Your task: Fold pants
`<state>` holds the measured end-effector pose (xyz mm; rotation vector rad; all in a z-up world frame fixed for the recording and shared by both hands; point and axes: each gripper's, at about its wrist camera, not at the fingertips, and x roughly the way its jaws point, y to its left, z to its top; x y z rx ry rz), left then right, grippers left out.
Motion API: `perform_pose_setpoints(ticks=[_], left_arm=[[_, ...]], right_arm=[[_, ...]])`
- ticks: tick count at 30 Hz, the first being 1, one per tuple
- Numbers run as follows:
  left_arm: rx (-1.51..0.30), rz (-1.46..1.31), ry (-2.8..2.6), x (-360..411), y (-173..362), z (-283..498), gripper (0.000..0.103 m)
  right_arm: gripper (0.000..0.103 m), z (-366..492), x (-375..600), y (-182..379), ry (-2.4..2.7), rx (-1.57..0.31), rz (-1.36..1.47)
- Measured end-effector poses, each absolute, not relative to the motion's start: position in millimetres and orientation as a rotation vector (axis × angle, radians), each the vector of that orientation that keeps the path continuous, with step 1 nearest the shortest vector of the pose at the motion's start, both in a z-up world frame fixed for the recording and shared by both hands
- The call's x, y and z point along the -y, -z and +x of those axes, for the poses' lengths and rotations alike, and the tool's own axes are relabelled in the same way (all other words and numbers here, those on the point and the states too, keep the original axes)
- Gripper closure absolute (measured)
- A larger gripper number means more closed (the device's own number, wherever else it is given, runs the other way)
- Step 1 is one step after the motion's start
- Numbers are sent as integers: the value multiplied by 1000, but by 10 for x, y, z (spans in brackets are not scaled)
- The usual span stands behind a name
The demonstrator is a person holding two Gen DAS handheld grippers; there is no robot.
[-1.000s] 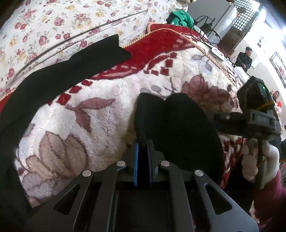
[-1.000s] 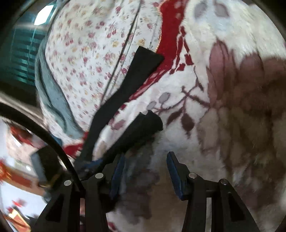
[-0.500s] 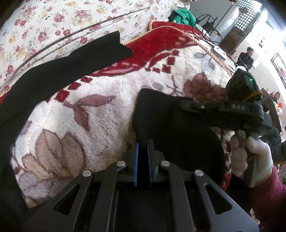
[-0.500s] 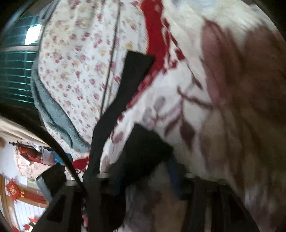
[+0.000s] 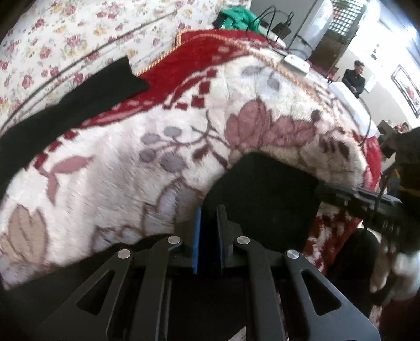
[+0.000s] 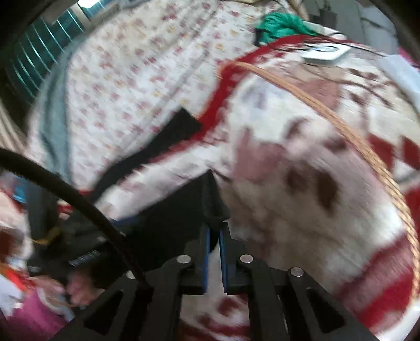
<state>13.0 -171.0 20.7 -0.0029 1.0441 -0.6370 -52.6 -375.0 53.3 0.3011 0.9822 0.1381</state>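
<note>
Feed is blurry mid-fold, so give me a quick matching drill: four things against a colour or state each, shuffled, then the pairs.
Things:
1. pants
2. left gripper
3. cloth bundle
4. blanket

States:
A. green, at the far end of the bed
B. black, partly lifted off the bed
C. white plush with pink flowers and a red border
D. shut on the black fabric

Pairs: 1-B, 2-D, 3-A, 4-C

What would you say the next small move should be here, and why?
Probably carry the gripped end toward the far leg. Both the left gripper and the right gripper are shut on the black pants, whose other leg lies stretched flat across the blanket, not yet folded.
</note>
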Motion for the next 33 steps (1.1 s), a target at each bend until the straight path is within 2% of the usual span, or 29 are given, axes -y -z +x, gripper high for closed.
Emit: perform_pose_setpoints(ticks=[2,4,7,11,16,19,25,27,28,29,33], left_arm=[[-1054,-6,622,1750,-166,123,82],[-1048,-11,618,1755,-190,101,77],[-1035,-6,613,1721,-280,28,68],[-998,-38,568,1520,-452,-106,68],[-967,-85,408,955,-587,-333,68],[-942,-131,270,438,-607,-484,68],[-932,-267,54,-570,-553,-716,68],[-928,-324,29,-821,-549,-715,60],[-926,-365,24,-943,-549,-697,47],[-923,-400,23,-1033,-557,-688,40],[-927,-593,8,-1475,-563,-478,39]], right_arm=[[87,-513,3726,-459,-68,-1047,220],[84,-539,3763,-487,-67,-1049,212],[73,-651,3802,-708,-44,-977,199],[67,-727,3667,-976,-159,-882,218],[65,-602,3260,-894,-341,-905,313],[60,-490,2929,-789,-383,-938,260],[60,-255,2473,-610,-521,-974,320],[59,-108,2387,-565,-544,-984,362],[57,-8,2332,-531,-557,-996,392],[57,58,2303,-504,-568,-1005,414],[57,368,2235,-393,-589,-1027,492]])
